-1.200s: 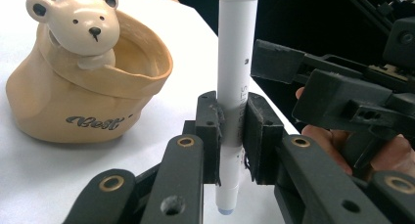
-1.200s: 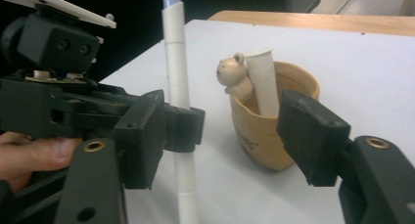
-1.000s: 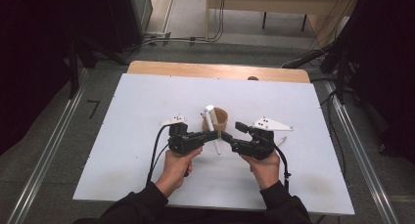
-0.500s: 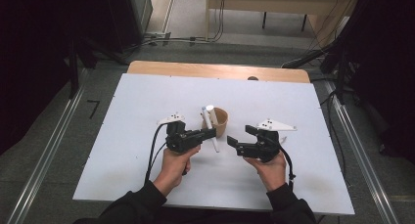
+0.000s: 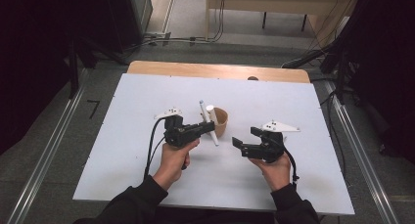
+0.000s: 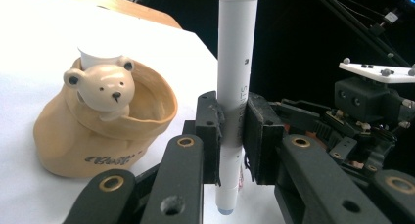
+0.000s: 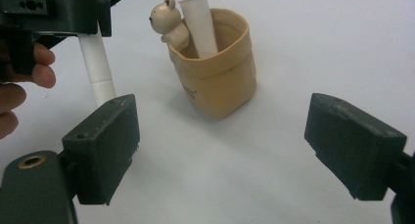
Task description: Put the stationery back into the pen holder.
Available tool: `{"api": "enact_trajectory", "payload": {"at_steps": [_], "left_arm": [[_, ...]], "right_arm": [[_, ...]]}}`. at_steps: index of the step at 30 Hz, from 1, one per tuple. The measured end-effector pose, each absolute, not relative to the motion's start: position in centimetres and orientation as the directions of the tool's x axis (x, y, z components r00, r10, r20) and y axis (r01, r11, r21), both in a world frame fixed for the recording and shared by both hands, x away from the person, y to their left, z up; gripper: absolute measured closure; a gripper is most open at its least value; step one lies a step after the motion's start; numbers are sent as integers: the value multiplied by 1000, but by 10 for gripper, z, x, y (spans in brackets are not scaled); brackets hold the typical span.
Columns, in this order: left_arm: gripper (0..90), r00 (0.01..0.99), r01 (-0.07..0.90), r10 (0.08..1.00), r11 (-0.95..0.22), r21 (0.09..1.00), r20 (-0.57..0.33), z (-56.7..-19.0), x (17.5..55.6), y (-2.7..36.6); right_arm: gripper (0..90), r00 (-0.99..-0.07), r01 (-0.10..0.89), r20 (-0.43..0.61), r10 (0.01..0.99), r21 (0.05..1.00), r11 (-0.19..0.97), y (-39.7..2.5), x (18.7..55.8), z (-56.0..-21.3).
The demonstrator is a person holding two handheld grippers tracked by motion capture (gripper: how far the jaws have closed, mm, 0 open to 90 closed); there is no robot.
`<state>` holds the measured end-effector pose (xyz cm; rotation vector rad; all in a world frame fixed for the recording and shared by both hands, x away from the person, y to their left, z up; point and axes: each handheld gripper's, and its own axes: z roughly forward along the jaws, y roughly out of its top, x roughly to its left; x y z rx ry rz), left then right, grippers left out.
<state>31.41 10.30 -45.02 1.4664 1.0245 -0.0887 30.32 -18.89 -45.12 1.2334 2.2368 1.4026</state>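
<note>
In the high view your left tongs (image 5: 211, 126) sit just left of centre on the white desk (image 5: 122, 136), clamped across a white marker (image 5: 208, 121) that slants from upper left to lower right. Your left hand (image 5: 173, 155) grips the handle below them. The left gripper view shows the same grasp close up: both black jaws press the marker (image 6: 237, 62) on either side, low on its barrel, so that most of it rises to the top edge of the frame and a short capped end hangs beneath the jaws, just above the desk.

The tan bear pouch (image 5: 221, 120) stands upright just right of the left tongs in the high view, near them but not touching as far as you can tell. A second white tube (image 5: 211, 111) stands inside it. In the left gripper view the pouch (image 6: 98, 131) sits at the left of the frame, beside the jaws, with its bear figure (image 6: 103, 89) facing the camera.

Your right tongs (image 5: 237, 145) lie right of centre in the high view, well apart from the pouch, with the jaws spread wide and nothing between them. In the right gripper view the pouch (image 7: 215, 72) appears in the upper middle, beyond the wide gap, and the held marker (image 7: 98, 67) hangs at the upper left.
</note>
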Motion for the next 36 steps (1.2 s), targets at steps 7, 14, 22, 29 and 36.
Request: {"api": "enact_trajectory", "payload": {"at_steps": [7,14,22,29,36], "left_arm": [[787,590,619,528,189,762,-611,-446,321,106],[787,582,615,544,192,765,-605,-444,330,106],[787,574,611,557,196,767,-600,-441,339,102],[787,570,604,573,193,773,-588,-439,349,99],[787,562,600,588,193,776,-581,-439,355,98]], "right_arm": [[117,-616,541,237,752,821,184,-190,305,-453],[118,-616,542,238,751,820,185,-190,306,-454],[118,-613,546,244,752,818,180,-191,306,-454],[119,-611,546,245,753,819,176,-191,306,-454],[120,-608,548,251,753,819,170,-192,306,-454]]}}
